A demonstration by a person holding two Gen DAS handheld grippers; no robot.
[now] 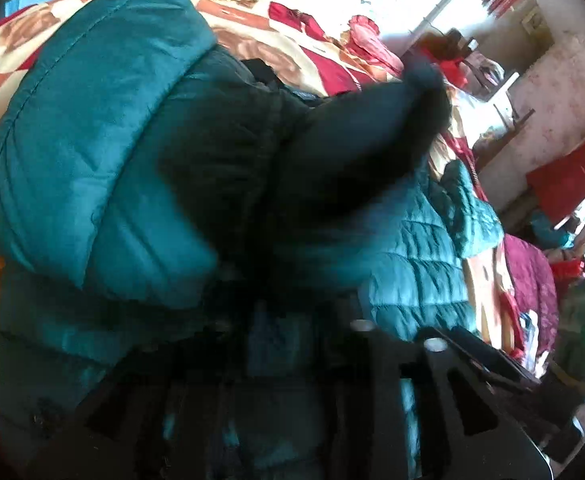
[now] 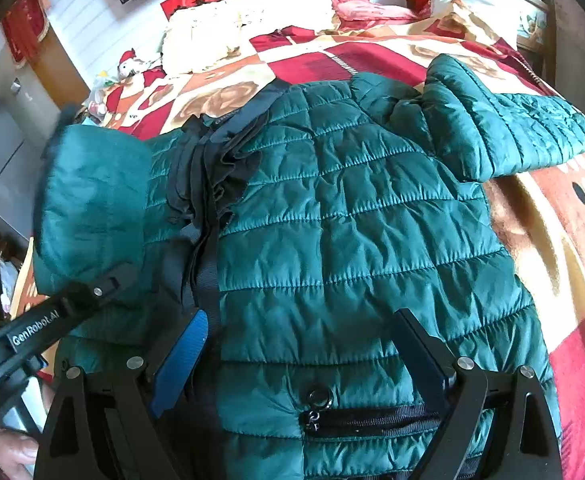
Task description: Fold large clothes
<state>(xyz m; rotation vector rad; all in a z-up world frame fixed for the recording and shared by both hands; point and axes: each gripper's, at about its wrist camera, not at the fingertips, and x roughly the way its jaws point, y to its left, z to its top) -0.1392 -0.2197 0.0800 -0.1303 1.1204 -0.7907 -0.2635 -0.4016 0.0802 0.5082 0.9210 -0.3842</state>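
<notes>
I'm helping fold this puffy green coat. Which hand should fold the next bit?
Probably the left gripper: it already lifts one sleeve. The right gripper just hovers over the jacket, jaws open.

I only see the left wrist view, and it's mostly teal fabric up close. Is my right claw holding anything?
Observer: No. The right claw is open, with the jacket spread flat beneath it.
Operator: What's nearest to it?
Observer: A black zip pocket low on the jacket, lying between its fingers.
Operator: How does my left claw look from outside?
Observer: The left claw pinches the sleeve, holding it up beside the jacket's body.
</notes>
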